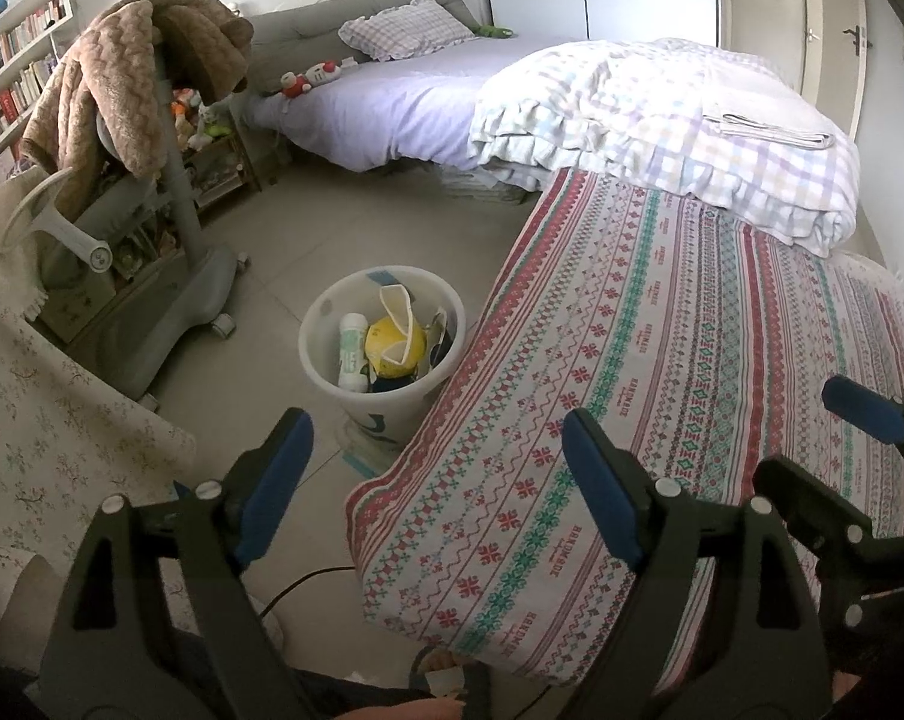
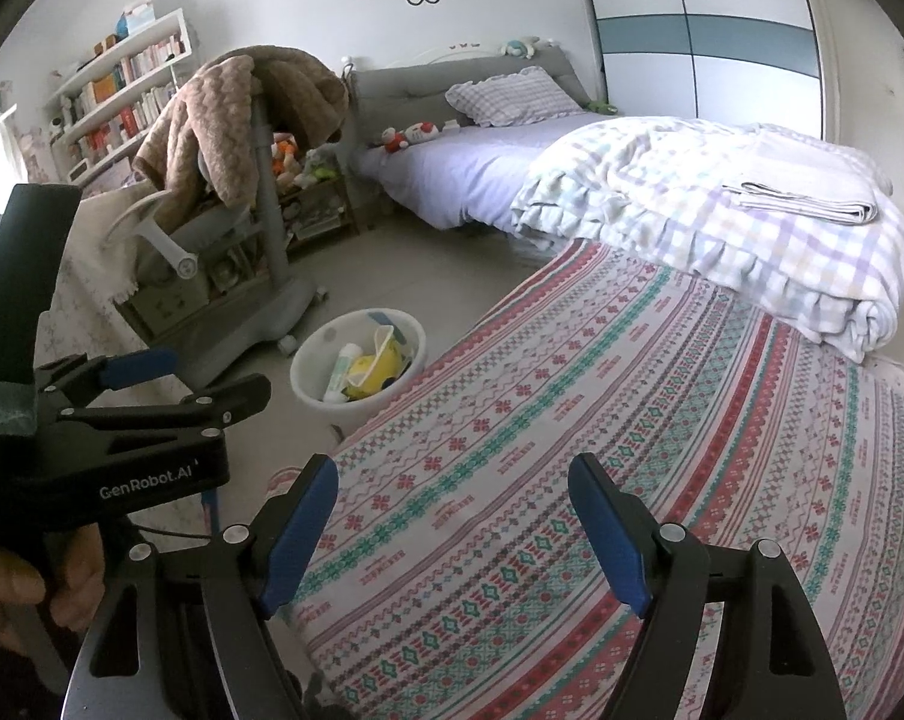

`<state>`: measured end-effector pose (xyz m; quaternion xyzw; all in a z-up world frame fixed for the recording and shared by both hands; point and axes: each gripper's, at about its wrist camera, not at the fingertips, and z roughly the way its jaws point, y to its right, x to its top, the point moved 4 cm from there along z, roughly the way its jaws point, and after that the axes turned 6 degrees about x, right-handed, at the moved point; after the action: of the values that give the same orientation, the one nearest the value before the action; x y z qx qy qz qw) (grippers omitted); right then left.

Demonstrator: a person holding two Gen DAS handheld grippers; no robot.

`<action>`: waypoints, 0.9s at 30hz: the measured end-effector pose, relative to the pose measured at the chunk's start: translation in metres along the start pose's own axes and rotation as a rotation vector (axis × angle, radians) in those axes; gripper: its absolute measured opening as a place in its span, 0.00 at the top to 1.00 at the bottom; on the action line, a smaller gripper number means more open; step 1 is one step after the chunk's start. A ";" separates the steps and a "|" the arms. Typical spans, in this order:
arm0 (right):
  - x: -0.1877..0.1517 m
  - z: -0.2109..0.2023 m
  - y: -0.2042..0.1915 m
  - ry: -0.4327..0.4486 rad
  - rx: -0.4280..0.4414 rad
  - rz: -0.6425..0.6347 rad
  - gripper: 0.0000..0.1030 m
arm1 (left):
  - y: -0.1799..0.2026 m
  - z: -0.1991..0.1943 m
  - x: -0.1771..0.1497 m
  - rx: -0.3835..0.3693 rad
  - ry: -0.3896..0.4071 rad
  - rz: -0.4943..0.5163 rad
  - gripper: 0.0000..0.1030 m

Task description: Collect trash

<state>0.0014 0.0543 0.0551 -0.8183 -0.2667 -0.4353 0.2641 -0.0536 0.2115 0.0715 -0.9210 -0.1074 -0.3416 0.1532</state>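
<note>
Bedroom floor of grey tiles [image 1: 308, 228] is seen; white round plastic trash bin [image 1: 332, 324], filled with wrappers, is set just beside patterned red-green bedspread [image 1: 661, 360]. Left gripper [image 1: 434, 468] and right gripper [image 2: 452, 516] are held open, empty.

floor [image 1: 308, 240]: white bin [image 1: 386, 402] (part full) | bed [image 1: 392, 114]: folded quilt [image 1: 661, 126]
</note>
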 end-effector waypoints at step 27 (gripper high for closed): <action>-0.001 0.000 -0.001 0.001 0.015 -0.001 0.22 | -0.004 0.002 0.001 0.001 -0.001 0.001 0.16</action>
<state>0.0002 0.0548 0.0546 -0.8160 -0.2703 -0.4337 0.2702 -0.0532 0.2158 0.0714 -0.9212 -0.1071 -0.3411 0.1536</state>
